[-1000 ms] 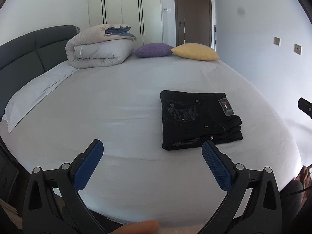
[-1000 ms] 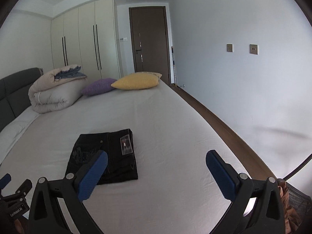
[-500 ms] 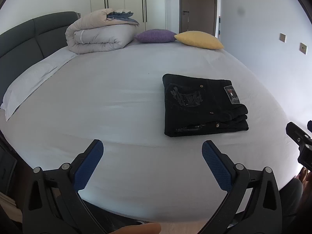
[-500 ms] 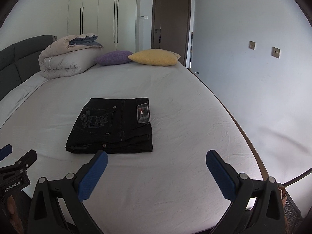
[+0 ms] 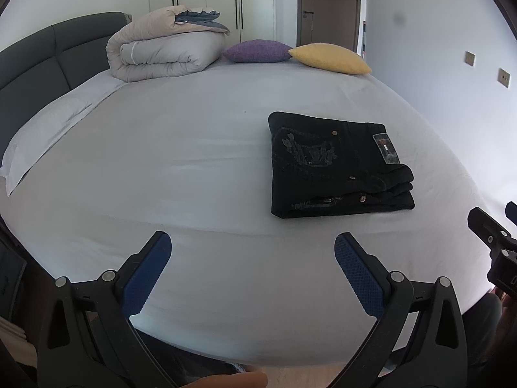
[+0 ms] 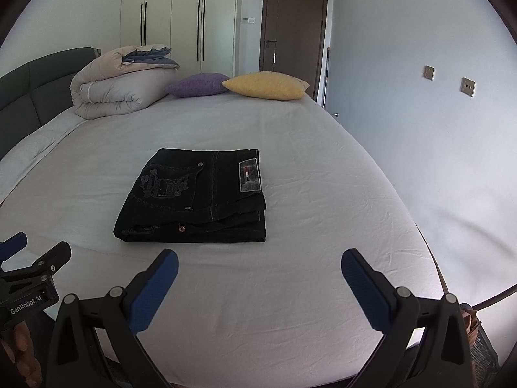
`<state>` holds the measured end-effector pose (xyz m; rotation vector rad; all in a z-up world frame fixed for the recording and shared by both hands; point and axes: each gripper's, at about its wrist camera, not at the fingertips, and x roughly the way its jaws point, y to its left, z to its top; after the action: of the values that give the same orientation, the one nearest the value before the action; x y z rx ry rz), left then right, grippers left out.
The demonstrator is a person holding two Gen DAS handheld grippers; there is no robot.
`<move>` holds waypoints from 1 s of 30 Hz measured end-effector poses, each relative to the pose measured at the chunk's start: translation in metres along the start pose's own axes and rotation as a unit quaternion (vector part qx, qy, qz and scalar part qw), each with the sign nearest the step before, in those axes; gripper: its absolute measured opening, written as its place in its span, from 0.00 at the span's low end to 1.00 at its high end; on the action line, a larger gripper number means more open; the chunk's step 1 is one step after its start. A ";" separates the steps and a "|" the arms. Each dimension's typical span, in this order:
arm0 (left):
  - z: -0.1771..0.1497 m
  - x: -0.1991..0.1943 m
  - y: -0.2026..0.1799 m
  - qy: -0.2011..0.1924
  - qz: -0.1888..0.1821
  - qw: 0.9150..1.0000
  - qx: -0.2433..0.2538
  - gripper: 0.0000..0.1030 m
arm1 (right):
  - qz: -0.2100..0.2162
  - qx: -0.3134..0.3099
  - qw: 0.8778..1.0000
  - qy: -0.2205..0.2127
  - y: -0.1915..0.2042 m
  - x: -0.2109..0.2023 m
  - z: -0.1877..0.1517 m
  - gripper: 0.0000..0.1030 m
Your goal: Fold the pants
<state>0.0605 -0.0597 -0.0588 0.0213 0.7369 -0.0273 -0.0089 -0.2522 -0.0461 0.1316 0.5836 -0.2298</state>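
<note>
Black denim, folded into a thick square, lies on the white sheet: the pants (image 6: 197, 194) sit toward my right side of the bed (image 6: 290, 291), label patch up, layered edges facing me. To my eye the folding looks finished, or close to it.

My left claw (image 5: 252, 265) hangs spread wide over bare sheet, holding nothing, short of the pants and off to their left. My right claw (image 6: 260, 278) is just as wide and empty, hovering near the front edge of the bundle without touching it.

The risk from here is my own meddling. The stack is thick and the near edge shows several loose layers; if I pinch only the top one, the rest will slide and the fold will open. Denim is stiff and springy, so a push from one side could skew the square or make the top flap lift. The smooth sheet may drag along too. If I tidy anything, I should press flat from above, with both claws together, rather than tug.
</note>
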 end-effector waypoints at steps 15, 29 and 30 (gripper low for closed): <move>-0.002 0.012 0.002 0.013 -0.004 1.000 -0.001 1.00 | 0.007 0.001 1.000 0.020 0.003 0.010 -0.005 1.00; -0.006 0.016 0.004 0.016 -0.002 1.000 -0.003 1.00 | 0.009 0.000 0.999 0.030 0.007 0.013 -0.009 1.00; -0.005 0.015 0.004 0.015 -0.003 1.000 -0.003 1.00 | 0.009 0.000 0.999 0.031 0.007 0.013 -0.009 1.00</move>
<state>0.0683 -0.0558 -0.0730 0.0141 0.7680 -0.0300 -0.0011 -0.2462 -0.0608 0.1443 0.6429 -0.2079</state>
